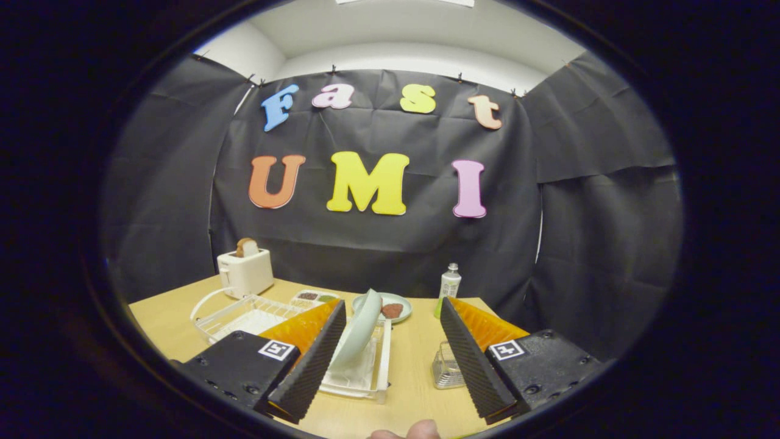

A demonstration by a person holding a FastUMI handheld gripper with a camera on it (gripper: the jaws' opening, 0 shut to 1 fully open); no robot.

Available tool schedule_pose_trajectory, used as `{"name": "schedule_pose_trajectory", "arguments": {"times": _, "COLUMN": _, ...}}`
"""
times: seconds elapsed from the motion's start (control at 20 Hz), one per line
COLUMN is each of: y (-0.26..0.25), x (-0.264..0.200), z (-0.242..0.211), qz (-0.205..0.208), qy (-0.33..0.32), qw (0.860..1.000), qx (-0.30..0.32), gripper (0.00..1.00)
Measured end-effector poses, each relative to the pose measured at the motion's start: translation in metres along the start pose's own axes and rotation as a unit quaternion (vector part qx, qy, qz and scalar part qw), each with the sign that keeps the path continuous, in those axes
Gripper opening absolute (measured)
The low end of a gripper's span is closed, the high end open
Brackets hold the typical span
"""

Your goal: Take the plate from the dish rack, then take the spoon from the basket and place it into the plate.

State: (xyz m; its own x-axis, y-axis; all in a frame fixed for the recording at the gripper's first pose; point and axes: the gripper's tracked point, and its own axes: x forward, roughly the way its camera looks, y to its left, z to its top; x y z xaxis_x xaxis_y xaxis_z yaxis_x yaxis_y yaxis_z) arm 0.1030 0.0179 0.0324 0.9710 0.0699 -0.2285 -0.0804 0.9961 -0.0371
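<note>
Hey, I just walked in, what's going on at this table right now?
A person is holding a two-finger gripper above a wooden table, its fingers wide open and holding nothing. A pale green plate stands on edge in a white dish rack, just beside the left finger. A small clear wire basket sits by the right finger; whether a spoon is inside is hard to tell. Farther back are a toaster, a bottle and a second plate with food.

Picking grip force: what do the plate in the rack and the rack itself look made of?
Plate: smooth pale green, faint sheen, likely glazed ceramic or melamine. Dish rack: white, glossy walls, apparently plastic. The open gripper has ribbed black fingers, seemingly rubbery.
</note>
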Motion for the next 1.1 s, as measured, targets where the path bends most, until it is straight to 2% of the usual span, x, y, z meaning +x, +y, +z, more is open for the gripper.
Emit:
{"name": "schedule_pose_trajectory", "arguments": {"times": 0.2, "y": 0.008, "x": 0.027, "z": 0.027, "qz": 0.015, "qy": 0.030, "qw": 0.999, "qx": -0.013, "gripper": 1.00}}
{"name": "schedule_pose_trajectory", "arguments": {"times": 0.45, "y": 0.022, "x": 0.059, "z": 0.047, "qz": 0.046, "qy": 0.104, "qw": 0.993, "qx": 0.032, "gripper": 1.00}}
{"name": "schedule_pose_trajectory", "arguments": {"times": 0.6, "y": 0.025, "x": 0.079, "z": 0.052, "qz": 0.048, "qy": 0.150, "qw": 0.987, "qx": 0.026, "gripper": 1.00}}
{"name": "schedule_pose_trajectory", "arguments": {"times": 0.95, "y": 0.039, "x": 0.111, "z": 0.019, "qz": 0.066, "qy": 0.280, "qw": 0.958, "qx": 0.000, "gripper": 1.00}}
{"name": "schedule_pose_trajectory", "arguments": {"times": 1.1, "y": 0.036, "x": 0.124, "z": 0.000, "qz": 0.047, "qy": 0.324, "qw": 0.945, "qx": 0.010, "gripper": 1.00}}
